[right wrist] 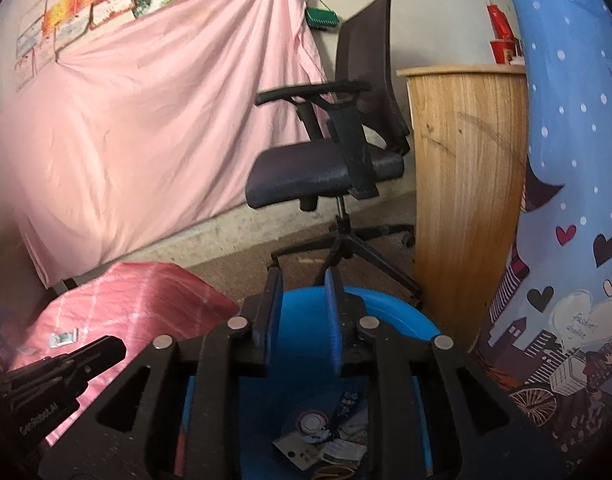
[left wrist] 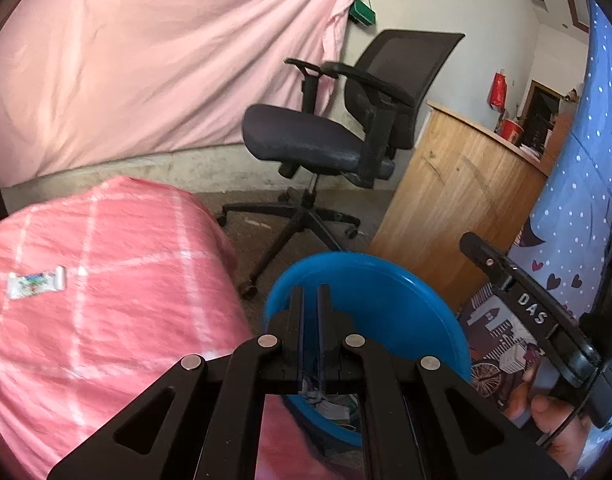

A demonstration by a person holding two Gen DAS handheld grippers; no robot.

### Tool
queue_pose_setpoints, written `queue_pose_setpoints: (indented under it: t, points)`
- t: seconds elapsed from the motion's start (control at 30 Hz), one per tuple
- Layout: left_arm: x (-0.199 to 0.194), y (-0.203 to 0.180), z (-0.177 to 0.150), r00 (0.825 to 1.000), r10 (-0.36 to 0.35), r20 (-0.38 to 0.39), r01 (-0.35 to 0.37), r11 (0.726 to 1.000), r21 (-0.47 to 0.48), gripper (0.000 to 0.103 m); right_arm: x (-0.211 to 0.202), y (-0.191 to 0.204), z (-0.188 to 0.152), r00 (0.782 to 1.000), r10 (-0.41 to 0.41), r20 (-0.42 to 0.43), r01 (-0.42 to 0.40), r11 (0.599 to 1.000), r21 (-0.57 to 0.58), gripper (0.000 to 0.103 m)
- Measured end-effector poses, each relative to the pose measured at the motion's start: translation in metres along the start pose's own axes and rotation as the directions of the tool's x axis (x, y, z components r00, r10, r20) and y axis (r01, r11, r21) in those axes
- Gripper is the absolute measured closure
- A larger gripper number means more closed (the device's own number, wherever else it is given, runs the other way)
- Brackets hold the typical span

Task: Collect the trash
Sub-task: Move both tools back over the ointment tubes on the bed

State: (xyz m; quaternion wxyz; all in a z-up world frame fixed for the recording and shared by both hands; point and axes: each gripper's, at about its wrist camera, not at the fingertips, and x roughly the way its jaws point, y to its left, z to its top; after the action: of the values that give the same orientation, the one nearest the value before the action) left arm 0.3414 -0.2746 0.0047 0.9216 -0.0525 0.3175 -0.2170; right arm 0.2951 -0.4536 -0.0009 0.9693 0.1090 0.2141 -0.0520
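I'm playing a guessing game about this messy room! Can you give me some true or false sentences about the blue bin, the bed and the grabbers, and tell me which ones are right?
1. The blue bin already has trash lying in its bottom. True.
2. The right gripper has its jaws squeezed tight together. False: they stand apart with nothing between them, above the bin.
3. A small white wrapper lies on the pink checked bedcover. True.
4. The left gripper is wide open. False: its jaws are shut, at the bin's rim.
5. The office chair has someone sitting on it. False: its seat is bare.
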Motion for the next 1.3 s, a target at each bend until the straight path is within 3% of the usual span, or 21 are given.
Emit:
queue_pose_setpoints:
  t: [0.27, 0.37, 0.43, 0.53, 0.57, 0.7, 0.8, 1.1, 1.3]
  points:
    - [-0.035, 0.034, 0.013, 0.992, 0.085, 0.096, -0.084, 0.996, -0.014, 0.1, -0.017, 0.037, 0.011, 0.989, 0.091, 0.12, -0.087, 0.995, -0.04, 0.043]
    - [-0.051, 0.051, 0.016, 0.984, 0.124, 0.128, -0.121, 0.992, -0.028, 0.094, -0.021, 0.058, 0.012, 0.981, 0.121, 0.149, -0.111, 0.991, -0.074, 0.033]
    - [-0.062, 0.064, 0.017, 0.976, 0.156, 0.155, -0.15, 0.988, -0.048, 0.073, -0.022, 0.071, 0.012, 0.976, 0.14, 0.168, -0.127, 0.988, -0.084, 0.019]
    - [-0.083, 0.083, 0.014, 0.954, 0.208, 0.217, -0.192, 0.977, -0.09, 0.05, -0.026, 0.089, 0.012, 0.965, 0.166, 0.202, -0.149, 0.984, -0.098, 0.004]
    - [-0.09, 0.089, 0.013, 0.944, 0.23, 0.235, -0.212, 0.972, -0.1, 0.047, -0.027, 0.095, 0.012, 0.959, 0.184, 0.215, -0.164, 0.981, -0.105, 0.003]
    - [-0.112, 0.111, 0.009, 0.906, 0.308, 0.292, -0.282, 0.951, -0.13, 0.016, -0.033, 0.118, 0.011, 0.936, 0.248, 0.25, -0.22, 0.966, -0.137, 0.0]
    - [-0.132, 0.127, -0.001, 0.868, 0.348, 0.353, -0.317, 0.937, -0.144, 0.005, -0.035, 0.136, 0.008, 0.917, 0.293, 0.271, -0.256, 0.953, -0.165, 0.0]
    - [-0.162, 0.171, -0.025, 0.798, 0.455, 0.395, -0.409, 0.89, -0.201, 0.003, -0.035, 0.192, -0.011, 0.884, 0.389, 0.26, -0.312, 0.904, -0.293, 0.0]
    - [-0.175, 0.195, -0.048, 0.761, 0.516, 0.393, -0.473, 0.856, -0.209, 0.003, -0.022, 0.225, -0.028, 0.878, 0.445, 0.173, -0.365, 0.86, -0.357, 0.0]
